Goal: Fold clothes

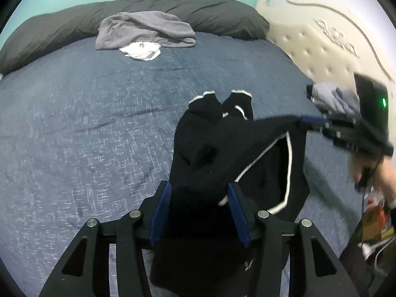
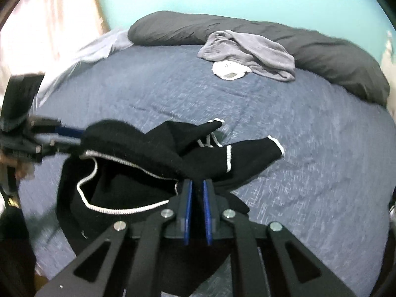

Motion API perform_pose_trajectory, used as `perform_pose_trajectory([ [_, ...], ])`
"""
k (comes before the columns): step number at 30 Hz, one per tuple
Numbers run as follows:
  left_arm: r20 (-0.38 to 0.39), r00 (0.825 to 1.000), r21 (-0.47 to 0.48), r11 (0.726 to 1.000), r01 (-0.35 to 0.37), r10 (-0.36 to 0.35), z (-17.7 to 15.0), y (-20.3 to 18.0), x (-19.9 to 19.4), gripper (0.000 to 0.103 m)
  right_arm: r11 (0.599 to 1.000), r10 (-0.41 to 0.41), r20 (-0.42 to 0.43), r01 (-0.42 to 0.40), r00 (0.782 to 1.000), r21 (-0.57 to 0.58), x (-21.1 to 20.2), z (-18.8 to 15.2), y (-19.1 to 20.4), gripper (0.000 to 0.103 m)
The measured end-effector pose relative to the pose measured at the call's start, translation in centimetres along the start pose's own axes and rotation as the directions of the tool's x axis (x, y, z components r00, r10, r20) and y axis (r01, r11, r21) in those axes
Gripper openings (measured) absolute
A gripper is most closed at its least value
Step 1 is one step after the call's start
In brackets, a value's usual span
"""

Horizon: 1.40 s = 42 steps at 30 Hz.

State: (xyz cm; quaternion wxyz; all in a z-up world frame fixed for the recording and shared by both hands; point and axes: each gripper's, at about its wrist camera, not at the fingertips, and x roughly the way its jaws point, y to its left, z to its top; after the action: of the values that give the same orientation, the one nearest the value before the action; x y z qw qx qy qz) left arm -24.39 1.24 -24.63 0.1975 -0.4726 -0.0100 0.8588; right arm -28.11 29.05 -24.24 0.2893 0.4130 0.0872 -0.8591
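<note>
Black shorts (image 1: 222,153) with white piping hang stretched between two grippers above a blue bedspread (image 1: 86,128).

The shorts are bunched, their two leg ends drooping onto the bedspread while the waist end is lifted clear of it; one white drawstring loops out of the waistband. The left gripper (image 1: 199,193) holds its blue pads fairly wide, with a thick bundle of the fabric filling the space between them. The right gripper (image 2: 197,188) has its pads drawn close, pinching a thin fold of the same shorts. Each gripper points in level toward the other (a hand (image 1: 378,173) is partly visible behind the right one, blurred). Farther back lie one crumpled grey garment (image 1: 146,31), one small white item (image 1: 141,50) beside it, and one long dark pillow (image 1: 61,32).
</note>
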Motion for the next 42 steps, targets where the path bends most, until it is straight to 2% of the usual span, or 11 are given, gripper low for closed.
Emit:
perform_pose_trajectory([
  [5,-0.014,1.0,0.056,0.998,-0.004,0.005,-0.7,-0.8,0.4,0.052,0.998,0.025,-0.004,-0.024,1.0,0.064,-0.2,0.0,-0.9,0.009],
  [10,-0.01,1.0,0.057,0.998,-0.017,0.018,-0.5,-0.5,0.9,0.052,0.993,0.049,0.006,-0.05,0.999,0.109,-0.7,0.1,-1.7,0.009],
  [17,0.003,0.999,0.106,0.994,-0.04,0.04,0.1,-0.1,1.3,0.052,0.992,0.08,-0.033,-0.076,0.996,0.102,-0.3,-0.4,-2.1,0.01],
  [18,0.002,0.999,0.11,0.993,-0.04,0.04,0.1,-0.1,1.5,0.052,0.993,0.08,-0.046,-0.076,0.996,0.087,-0.1,-0.6,-1.8,0.013],
  [22,-0.002,0.999,0.118,0.992,-0.039,0.039,0.3,0.0,2.1,0.052,0.997,0.075,-0.098,-0.073,0.992,0.019,1.2,-1.2,-0.5,0.044],
  [24,-0.004,0.999,0.122,0.992,-0.038,0.039,0.3,0.1,2.5,0.052,0.998,0.063,-0.119,-0.065,0.991,-0.015,1.9,-1.5,0.1,0.047],
  [32,-0.012,1.0,0.13,0.991,-0.025,0.027,0.7,0.6,3.7,0.052,0.992,-0.041,-0.137,0.023,0.99,-0.125,4.8,-1.4,0.6,0.047],
  [38,-0.027,1.0,0.144,0.99,0.003,0.0,0.9,1.0,4.9,0.052,0.982,-0.054,-0.163,0.022,0.985,-0.189,6.7,-1.9,0.5,0.047],
  [40,-0.029,1.0,0.143,0.99,0.011,-0.007,0.8,1.0,5.1,0.051,0.985,-0.032,-0.145,0.006,0.989,-0.172,6.6,-1.9,0.3,0.033],
  [41,-0.028,1.0,0.142,0.99,0.015,-0.011,0.8,1.0,5.2,0.05,0.985,-0.025,-0.137,0.001,0.99,-0.175,6.5,-2.0,0.3,0.03],
  [42,-0.025,1.0,0.144,0.989,0.022,-0.019,0.8,0.9,5.2,0.041,0.984,-0.019,-0.129,-0.004,0.991,-0.18,6.4,-2.0,0.4,0.024],
])
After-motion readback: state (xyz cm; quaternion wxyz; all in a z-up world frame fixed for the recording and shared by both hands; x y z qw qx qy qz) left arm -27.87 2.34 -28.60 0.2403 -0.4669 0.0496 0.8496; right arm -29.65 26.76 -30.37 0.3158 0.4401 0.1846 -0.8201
